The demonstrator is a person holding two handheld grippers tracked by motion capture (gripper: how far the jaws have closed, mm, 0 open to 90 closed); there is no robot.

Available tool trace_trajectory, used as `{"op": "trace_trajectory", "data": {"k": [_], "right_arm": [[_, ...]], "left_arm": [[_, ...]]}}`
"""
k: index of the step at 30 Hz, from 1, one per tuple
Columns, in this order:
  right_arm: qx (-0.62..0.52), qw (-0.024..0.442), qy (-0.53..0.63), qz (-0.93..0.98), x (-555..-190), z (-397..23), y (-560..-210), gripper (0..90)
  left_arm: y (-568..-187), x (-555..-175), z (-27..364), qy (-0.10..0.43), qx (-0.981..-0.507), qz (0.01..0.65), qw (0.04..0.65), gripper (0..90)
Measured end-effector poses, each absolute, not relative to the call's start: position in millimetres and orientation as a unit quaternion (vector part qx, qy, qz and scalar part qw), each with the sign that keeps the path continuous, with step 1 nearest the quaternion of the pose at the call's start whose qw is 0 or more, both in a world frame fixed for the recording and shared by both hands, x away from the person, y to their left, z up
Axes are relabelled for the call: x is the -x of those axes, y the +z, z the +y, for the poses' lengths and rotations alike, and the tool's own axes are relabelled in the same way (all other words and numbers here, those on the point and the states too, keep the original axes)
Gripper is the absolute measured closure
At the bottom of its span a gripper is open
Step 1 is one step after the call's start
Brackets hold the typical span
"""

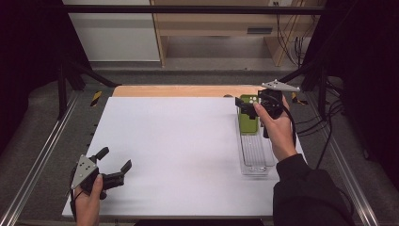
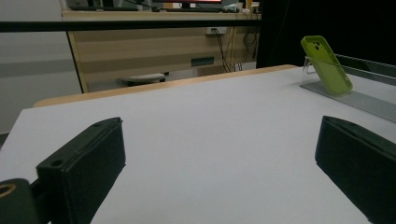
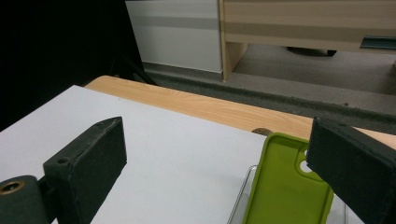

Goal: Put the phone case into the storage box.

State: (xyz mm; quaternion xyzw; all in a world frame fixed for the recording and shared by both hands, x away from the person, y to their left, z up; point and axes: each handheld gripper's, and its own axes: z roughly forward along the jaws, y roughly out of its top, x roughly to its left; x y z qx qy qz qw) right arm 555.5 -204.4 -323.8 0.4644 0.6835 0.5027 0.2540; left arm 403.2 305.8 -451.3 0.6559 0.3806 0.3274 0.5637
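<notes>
A lime-green phone case [image 1: 248, 121] leans tilted at the far end of a long clear plastic rack [image 1: 257, 157] on the right of the white table. My right gripper [image 1: 249, 104] hovers open just over the case's top edge. In the right gripper view the case [image 3: 286, 186] rises in front of the right jaw, with nothing between the fingers of my right gripper [image 3: 215, 154]. My left gripper [image 1: 115, 158] is held open above the table's near left corner. From the left gripper view, the case [image 2: 327, 65] and rack [image 2: 362, 100] are far off past my left gripper [image 2: 219, 163].
A white sheet [image 1: 179, 150] covers most of the table, with a strip of bare wood [image 1: 179, 91] along the far edge. Black frame posts and metal rails [image 1: 42, 155] flank the table. Cables [image 1: 324, 122] hang at the right.
</notes>
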Motion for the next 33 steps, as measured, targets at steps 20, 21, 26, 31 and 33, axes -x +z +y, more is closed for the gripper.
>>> {"op": "trace_trajectory", "data": {"k": [20,21,26,31,33], "right_arm": [[-0.461,0.256,0.506,0.682,-547.0,-202.7,-336.4,5.7],[-0.461,0.257,0.507,0.682,-546.3,-202.8,-337.0,5.7],[-0.459,0.259,0.507,0.682,-543.0,-203.7,-339.4,5.7],[-0.458,0.26,0.509,0.681,-540.6,-204.3,-340.8,5.7],[-0.458,0.259,0.51,0.68,-539.4,-204.6,-341.4,5.7]], "left_arm": [[-451.2,-403.1,305.3,0.328,-0.657,0.379,0.563,1.1],[-451.3,-403.1,305.3,0.328,-0.657,0.379,0.563,1.0],[-451.4,-403.2,304.9,0.328,-0.657,0.379,0.563,1.1],[-451.3,-403.1,305.0,0.328,-0.657,0.379,0.563,1.1],[-451.3,-403.1,305.0,0.328,-0.657,0.379,0.563,1.1]]}}
